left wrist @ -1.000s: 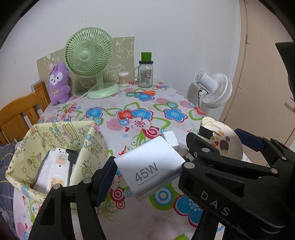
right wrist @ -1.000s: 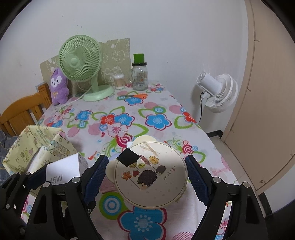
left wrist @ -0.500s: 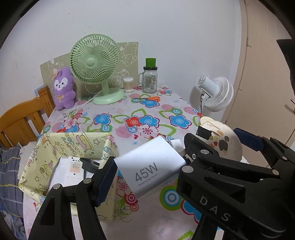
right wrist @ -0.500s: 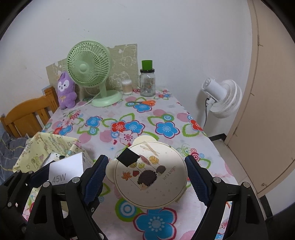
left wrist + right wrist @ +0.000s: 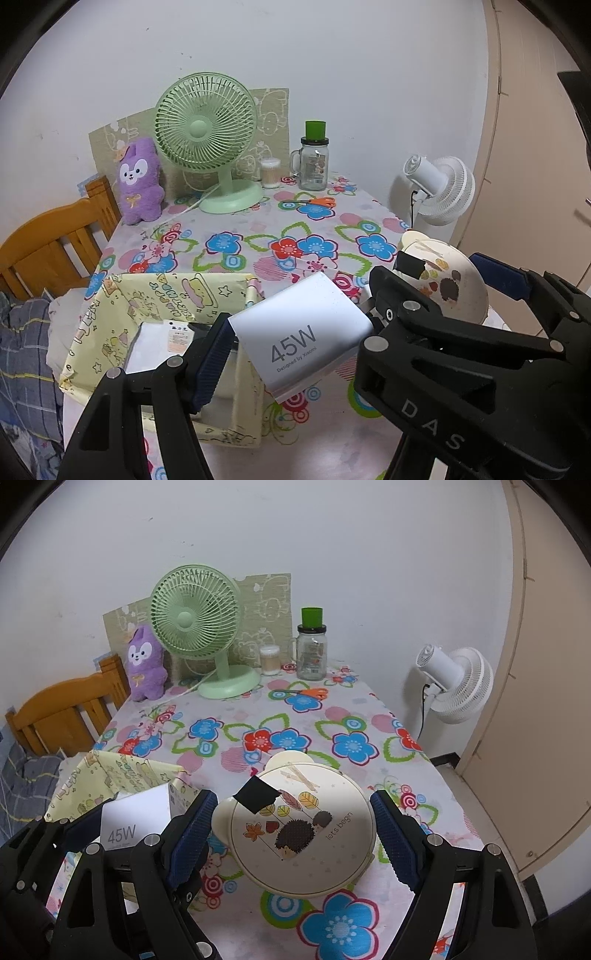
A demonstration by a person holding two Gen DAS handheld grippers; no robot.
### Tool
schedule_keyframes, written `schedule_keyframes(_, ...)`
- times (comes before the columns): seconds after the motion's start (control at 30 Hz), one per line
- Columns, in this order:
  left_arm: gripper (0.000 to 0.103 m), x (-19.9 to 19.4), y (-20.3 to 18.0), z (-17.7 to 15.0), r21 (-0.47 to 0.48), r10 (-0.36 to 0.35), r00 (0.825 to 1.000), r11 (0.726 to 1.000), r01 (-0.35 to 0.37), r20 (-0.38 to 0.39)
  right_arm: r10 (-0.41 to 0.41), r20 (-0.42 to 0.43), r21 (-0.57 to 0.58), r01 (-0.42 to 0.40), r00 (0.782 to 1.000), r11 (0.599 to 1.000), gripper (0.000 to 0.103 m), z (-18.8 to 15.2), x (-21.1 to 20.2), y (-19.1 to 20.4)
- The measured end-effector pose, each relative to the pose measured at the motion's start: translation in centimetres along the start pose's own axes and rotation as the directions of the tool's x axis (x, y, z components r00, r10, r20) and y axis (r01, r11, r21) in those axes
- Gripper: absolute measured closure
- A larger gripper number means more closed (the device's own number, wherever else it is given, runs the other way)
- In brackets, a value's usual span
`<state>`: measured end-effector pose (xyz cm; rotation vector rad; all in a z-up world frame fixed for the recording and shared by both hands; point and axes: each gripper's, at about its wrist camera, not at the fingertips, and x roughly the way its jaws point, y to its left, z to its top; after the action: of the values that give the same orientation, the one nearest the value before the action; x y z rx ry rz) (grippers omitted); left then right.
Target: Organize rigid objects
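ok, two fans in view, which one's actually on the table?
The green fan, standing at the table's far end beside the purple plush toy. The white fan stands off the table's right side.

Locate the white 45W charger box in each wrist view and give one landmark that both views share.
Left wrist view: the white 45W charger box sits low at centre, clamped in the left gripper, beside the yellow patterned paper box.
Right wrist view: the same box is at lower left, left of the round cream hedgehog tin.
Shared landmark: the green desk fan at the table's far end.
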<state>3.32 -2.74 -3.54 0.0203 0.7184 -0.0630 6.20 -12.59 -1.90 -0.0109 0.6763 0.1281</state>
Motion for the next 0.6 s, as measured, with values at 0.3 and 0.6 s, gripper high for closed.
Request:
schedule_keyframes(0.3,0.030,0.3,2.0,0.1,-0.012,0.010,1.000,1.000,-0.010,-0.016,0.018,-0.007,-0.016,-0.018,1.000,1.000,0.018,0.3,0.4,2.0)
schedule_keyframes(0.6,0.030,0.8,4.0,0.2,-0.022,0.020,0.999,1.000,-0.021,-0.025,0.030,-0.018,-0.032,-0.031,0.999,0.999,0.018,0.7,1.2,4.0)
